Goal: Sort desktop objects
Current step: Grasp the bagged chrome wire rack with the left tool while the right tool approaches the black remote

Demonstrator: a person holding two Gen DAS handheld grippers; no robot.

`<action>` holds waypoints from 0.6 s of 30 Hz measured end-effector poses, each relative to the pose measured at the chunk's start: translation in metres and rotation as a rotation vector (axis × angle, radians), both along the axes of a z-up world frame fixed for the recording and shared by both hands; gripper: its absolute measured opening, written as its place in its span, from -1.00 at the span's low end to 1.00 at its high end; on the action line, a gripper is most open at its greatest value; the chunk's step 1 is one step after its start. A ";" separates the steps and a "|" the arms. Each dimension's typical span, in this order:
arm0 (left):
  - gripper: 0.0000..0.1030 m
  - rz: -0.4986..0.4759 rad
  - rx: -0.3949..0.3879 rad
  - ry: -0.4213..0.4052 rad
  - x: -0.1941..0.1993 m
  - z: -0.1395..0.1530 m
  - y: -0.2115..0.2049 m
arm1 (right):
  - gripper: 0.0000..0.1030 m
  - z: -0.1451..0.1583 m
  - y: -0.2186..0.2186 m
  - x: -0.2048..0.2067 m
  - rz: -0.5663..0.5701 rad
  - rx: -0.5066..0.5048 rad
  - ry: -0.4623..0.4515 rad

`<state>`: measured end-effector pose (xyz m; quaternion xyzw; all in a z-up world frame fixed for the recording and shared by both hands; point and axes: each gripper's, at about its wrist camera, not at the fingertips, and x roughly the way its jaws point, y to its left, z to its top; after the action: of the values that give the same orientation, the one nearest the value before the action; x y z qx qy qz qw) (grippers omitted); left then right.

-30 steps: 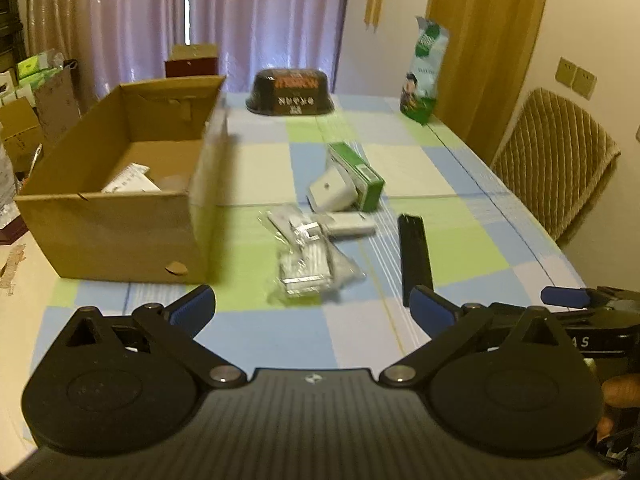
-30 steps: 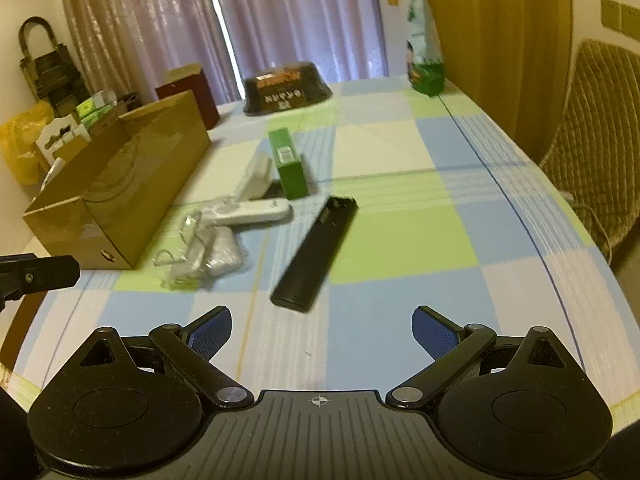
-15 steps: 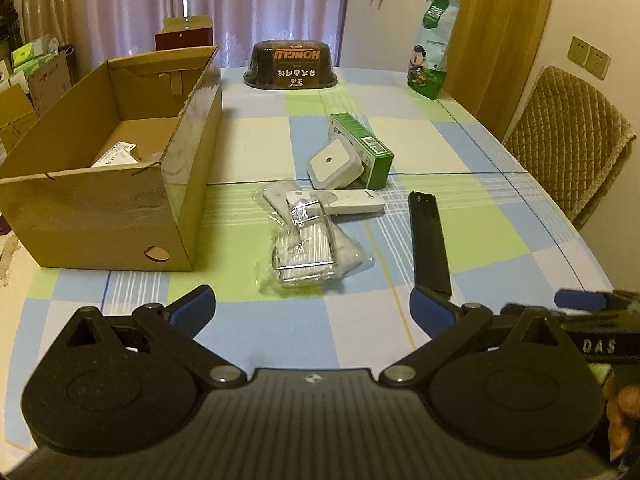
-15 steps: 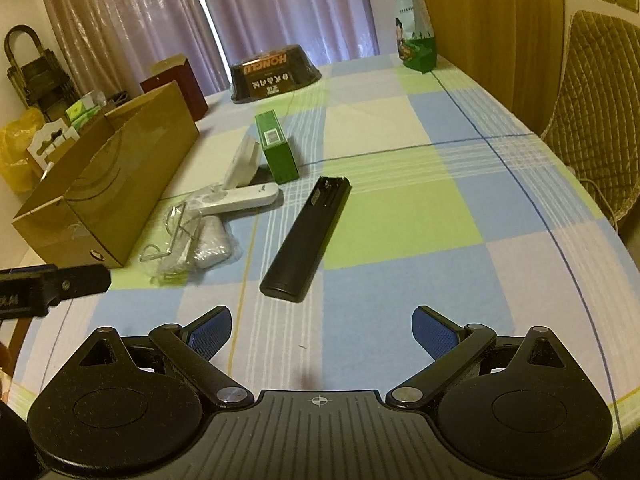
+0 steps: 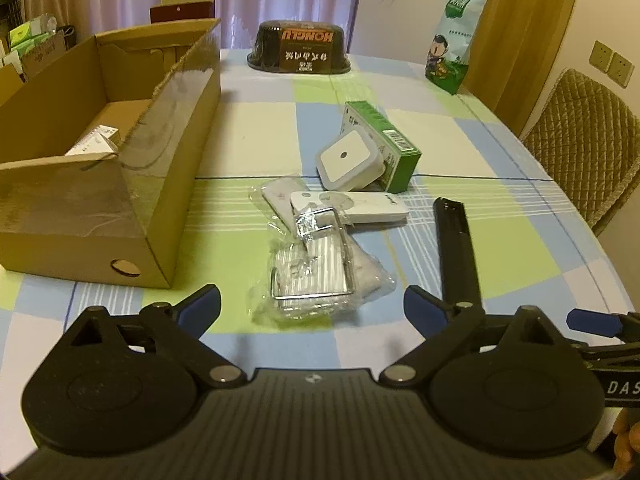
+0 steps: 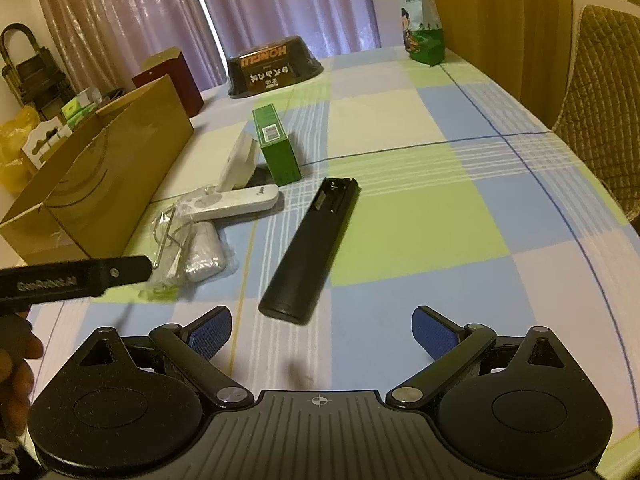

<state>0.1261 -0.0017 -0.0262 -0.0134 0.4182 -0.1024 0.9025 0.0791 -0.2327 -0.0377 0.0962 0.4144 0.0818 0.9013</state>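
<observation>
black remote lies just ahead of right tongs, gaping

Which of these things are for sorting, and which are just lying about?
For sorting: black remote, white remote, bagged rack, white plug, green box, cardboard box.
Lying about: black tub, snack bag, chair, red box.

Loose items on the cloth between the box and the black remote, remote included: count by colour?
White: 3, remote, square plug, bagged roll
Green: 1, carton
Black: 1, remote
Silver: 1, bagged metal rack
Total: 6
</observation>
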 end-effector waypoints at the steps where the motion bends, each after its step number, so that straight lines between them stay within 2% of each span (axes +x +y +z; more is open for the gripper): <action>1: 0.79 -0.001 -0.002 0.007 0.004 -0.003 0.000 | 0.92 -0.001 0.001 0.003 -0.001 0.003 0.000; 7: 0.74 0.002 -0.002 0.019 0.018 -0.015 -0.001 | 0.92 -0.007 0.005 0.016 -0.004 0.009 0.001; 12: 0.50 0.022 -0.011 0.031 0.026 -0.024 -0.001 | 0.92 -0.012 0.006 0.022 -0.010 0.008 0.006; 16: 0.46 0.028 -0.017 0.039 0.031 -0.030 0.000 | 0.92 -0.015 0.005 0.025 -0.014 0.004 0.010; 18: 0.34 0.024 -0.019 0.045 0.032 -0.032 0.000 | 0.92 -0.017 0.004 0.026 -0.016 0.003 0.014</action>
<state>0.1585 -0.0016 -0.0580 -0.0293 0.4373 -0.0955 0.8938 0.1053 -0.2288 -0.0547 0.1016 0.4196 0.0747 0.8989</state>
